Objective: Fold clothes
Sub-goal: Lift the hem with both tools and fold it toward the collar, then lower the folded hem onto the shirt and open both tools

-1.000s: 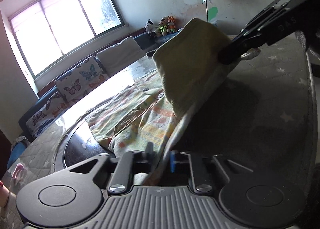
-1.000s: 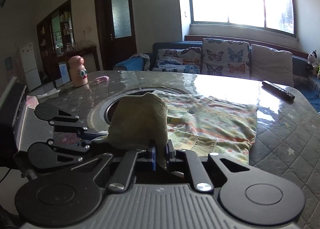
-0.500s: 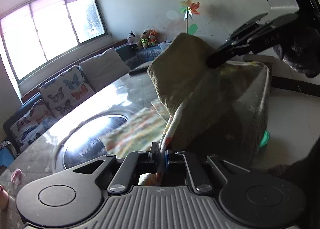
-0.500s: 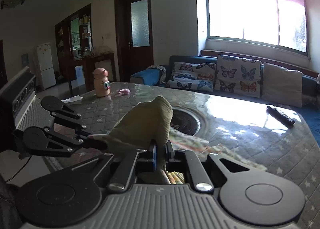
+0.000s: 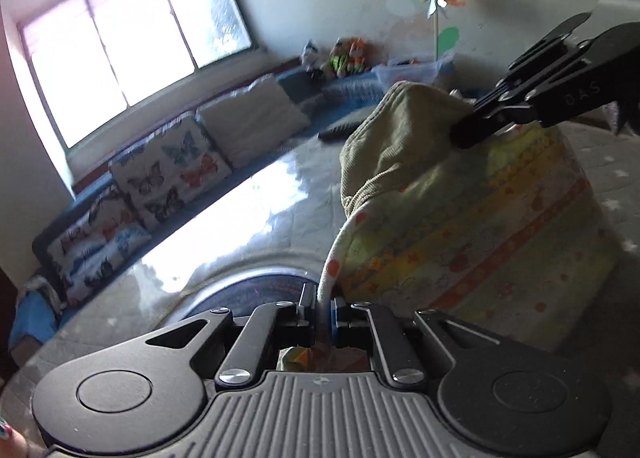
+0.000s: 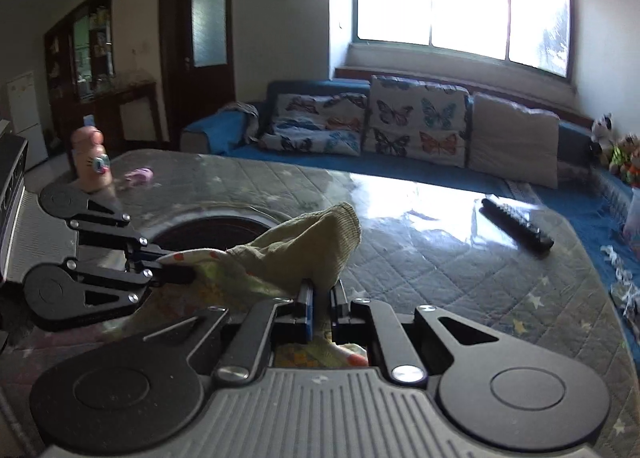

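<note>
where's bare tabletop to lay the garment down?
Bare quilted table runs from the garment right to the remote, and nearer, below the remote. Crowded far left: pink bottle and small pink item. Both claws, left and right, grip the garment.

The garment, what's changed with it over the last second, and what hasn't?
The garment went from lying mostly spread on the table to hanging lifted between the left gripper and right gripper. Both stayed shut on its edge; the remote and pink bottle haven't moved.
</note>
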`<state>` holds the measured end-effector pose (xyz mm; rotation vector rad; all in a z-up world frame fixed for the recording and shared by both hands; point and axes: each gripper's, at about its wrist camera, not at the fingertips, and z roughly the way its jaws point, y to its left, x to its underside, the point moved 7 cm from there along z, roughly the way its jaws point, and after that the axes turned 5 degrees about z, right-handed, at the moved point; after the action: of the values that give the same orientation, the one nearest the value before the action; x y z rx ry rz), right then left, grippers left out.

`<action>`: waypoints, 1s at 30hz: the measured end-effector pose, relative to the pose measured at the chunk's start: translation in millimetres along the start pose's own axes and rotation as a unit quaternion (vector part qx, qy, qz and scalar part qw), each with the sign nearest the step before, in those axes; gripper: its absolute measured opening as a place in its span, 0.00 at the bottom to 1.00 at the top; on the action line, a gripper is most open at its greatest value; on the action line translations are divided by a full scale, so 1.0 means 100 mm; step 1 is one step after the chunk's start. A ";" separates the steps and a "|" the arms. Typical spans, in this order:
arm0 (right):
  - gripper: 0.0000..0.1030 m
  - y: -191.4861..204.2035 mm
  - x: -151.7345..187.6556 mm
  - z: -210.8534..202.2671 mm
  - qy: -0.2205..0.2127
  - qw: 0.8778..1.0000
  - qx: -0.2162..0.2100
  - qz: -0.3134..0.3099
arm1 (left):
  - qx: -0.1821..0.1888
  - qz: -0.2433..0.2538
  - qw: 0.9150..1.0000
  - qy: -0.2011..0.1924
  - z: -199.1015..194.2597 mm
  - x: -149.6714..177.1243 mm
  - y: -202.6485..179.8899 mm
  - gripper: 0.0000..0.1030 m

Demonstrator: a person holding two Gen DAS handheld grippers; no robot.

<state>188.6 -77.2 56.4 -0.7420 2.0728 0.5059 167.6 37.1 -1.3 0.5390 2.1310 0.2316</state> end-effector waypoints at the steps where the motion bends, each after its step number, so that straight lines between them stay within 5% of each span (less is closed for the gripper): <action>1: 0.07 -0.06 0.04 0.18 0.011 1.000 0.011 0.009 | 0.001 -0.011 1.000 0.011 0.12 0.04 0.02 0.08; 6: 0.14 -0.19 0.20 0.53 0.016 0.998 0.052 0.012 | -0.006 -0.052 0.998 0.041 0.38 0.21 0.10 0.23; 14: 0.31 -0.18 0.48 0.27 0.003 0.998 0.057 0.031 | -0.036 -0.066 0.996 0.039 0.35 0.27 0.22 0.38; 21: 0.31 -0.46 0.83 0.41 0.044 0.993 0.074 0.078 | -0.061 -0.089 0.993 0.052 0.31 0.38 0.36 0.41; 27: 0.31 -0.82 0.85 0.33 0.034 0.985 0.114 0.123 | -0.092 -0.114 0.987 0.066 0.21 0.46 0.56 0.39; 30: 0.31 -0.79 0.74 0.30 0.016 0.986 0.103 0.126 | -0.066 -0.136 0.987 0.051 0.15 0.36 0.55 0.36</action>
<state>224.7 -142.0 -27.9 -0.3705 2.2217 0.4099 177.5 101.8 -17.3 0.1602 2.2404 0.2476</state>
